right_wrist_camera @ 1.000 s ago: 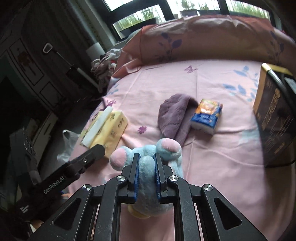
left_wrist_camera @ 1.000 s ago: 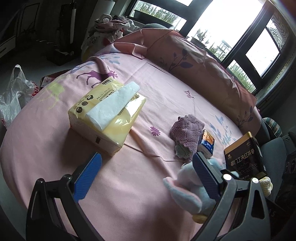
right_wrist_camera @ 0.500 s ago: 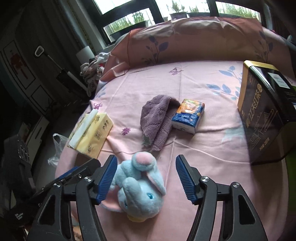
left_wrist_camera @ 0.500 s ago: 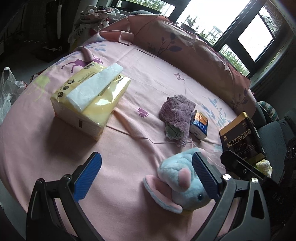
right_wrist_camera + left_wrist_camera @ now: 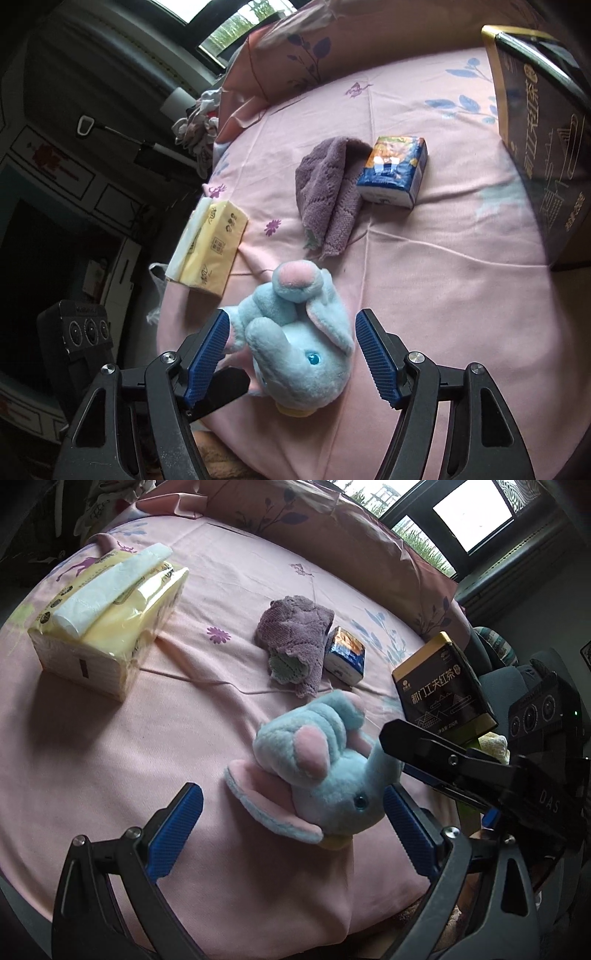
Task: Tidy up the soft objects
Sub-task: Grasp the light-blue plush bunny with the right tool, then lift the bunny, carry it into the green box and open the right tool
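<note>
A blue and pink plush elephant (image 5: 314, 771) lies on the pink bed sheet (image 5: 129, 746), also in the right wrist view (image 5: 295, 343). My left gripper (image 5: 291, 827) is open, its blue pads either side of the toy's near end, not touching. My right gripper (image 5: 291, 354) is open with the toy between its pads, apart from them. A purple knitted cloth (image 5: 295, 635) lies beyond the toy, also in the right wrist view (image 5: 328, 199). A yellow tissue pack (image 5: 107, 616) lies at the left, also in the right wrist view (image 5: 210, 247).
A small blue tissue packet (image 5: 345, 657) lies against the cloth. A black and gold tea box (image 5: 443, 690) stands at the right edge of the bed. A pink pillow (image 5: 332, 528) lines the far side. The bed edge runs just below both grippers.
My right gripper has opened and let go of the plush elephant, which now lies on the sheet. My left gripper has moved closer, so the toy now sits between its pads.
</note>
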`<state>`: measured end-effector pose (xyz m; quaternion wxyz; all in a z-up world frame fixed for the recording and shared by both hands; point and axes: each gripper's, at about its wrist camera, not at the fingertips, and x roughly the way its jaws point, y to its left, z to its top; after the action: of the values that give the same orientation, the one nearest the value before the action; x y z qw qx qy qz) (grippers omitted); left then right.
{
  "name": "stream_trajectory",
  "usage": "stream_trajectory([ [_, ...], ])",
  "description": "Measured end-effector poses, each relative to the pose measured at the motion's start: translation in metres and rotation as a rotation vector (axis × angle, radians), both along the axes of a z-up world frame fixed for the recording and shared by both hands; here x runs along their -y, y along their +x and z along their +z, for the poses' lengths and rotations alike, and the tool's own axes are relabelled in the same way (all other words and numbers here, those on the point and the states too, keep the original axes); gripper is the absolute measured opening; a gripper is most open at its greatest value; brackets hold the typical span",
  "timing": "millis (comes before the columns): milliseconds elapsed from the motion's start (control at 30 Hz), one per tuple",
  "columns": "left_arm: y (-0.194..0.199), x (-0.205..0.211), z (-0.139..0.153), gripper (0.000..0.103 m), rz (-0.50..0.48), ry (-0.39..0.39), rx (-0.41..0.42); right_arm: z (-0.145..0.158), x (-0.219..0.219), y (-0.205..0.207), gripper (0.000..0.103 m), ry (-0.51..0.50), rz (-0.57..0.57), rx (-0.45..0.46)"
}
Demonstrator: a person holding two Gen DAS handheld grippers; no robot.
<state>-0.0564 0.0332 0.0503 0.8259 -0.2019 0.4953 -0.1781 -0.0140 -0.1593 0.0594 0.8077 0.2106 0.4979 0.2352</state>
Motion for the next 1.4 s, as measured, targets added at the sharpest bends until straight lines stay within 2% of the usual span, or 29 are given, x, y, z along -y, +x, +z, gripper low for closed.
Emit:
stream_trajectory([
  [200,0.002,0.008,-0.015,0.099,-0.003,-0.011,-0.067,-0.021,-0.009,0.008,0.072,0.009,0.013,-0.075],
  [300,0.004,0.008,-0.018,0.102,0.013,-0.026,-0.063,-0.031,-0.015,0.011,0.072,-0.035,0.010,-0.095],
  [433,0.004,0.008,-0.019,0.103,0.027,-0.025,-0.045,-0.044,-0.013,0.017,0.072,0.017,0.003,-0.157],
  [633,0.004,0.009,-0.020,0.103,0.039,-0.036,-0.030,-0.046,-0.011,0.018,0.072,0.035,-0.006,-0.159],
  [833,0.007,0.009,-0.024,0.103,-0.001,-0.064,0.015,-0.045,-0.014,0.017,0.072,0.007,-0.002,-0.144],
  [1233,0.008,0.015,-0.021,0.102,0.008,-0.044,0.011,-0.047,-0.014,0.019,0.072,0.021,-0.007,-0.151],
  [1267,0.008,0.015,-0.020,0.099,0.004,-0.039,0.016,-0.047,-0.014,0.018,0.072,0.018,-0.006,-0.148],
  [1300,0.007,0.016,-0.019,0.085,-0.013,-0.058,0.025,-0.046,-0.014,0.018,0.072,0.013,-0.004,-0.145],
  [1333,0.006,0.017,-0.018,0.076,-0.045,-0.110,0.025,-0.046,-0.014,0.018,0.071,0.004,-0.003,-0.139],
  [1367,0.005,0.018,-0.017,0.057,-0.069,-0.153,0.018,-0.045,-0.016,0.017,0.069,-0.011,-0.002,-0.131],
  [1400,0.003,0.020,-0.015,0.054,-0.076,-0.160,0.023,-0.043,-0.016,0.016,0.068,-0.020,-0.001,-0.122],
])
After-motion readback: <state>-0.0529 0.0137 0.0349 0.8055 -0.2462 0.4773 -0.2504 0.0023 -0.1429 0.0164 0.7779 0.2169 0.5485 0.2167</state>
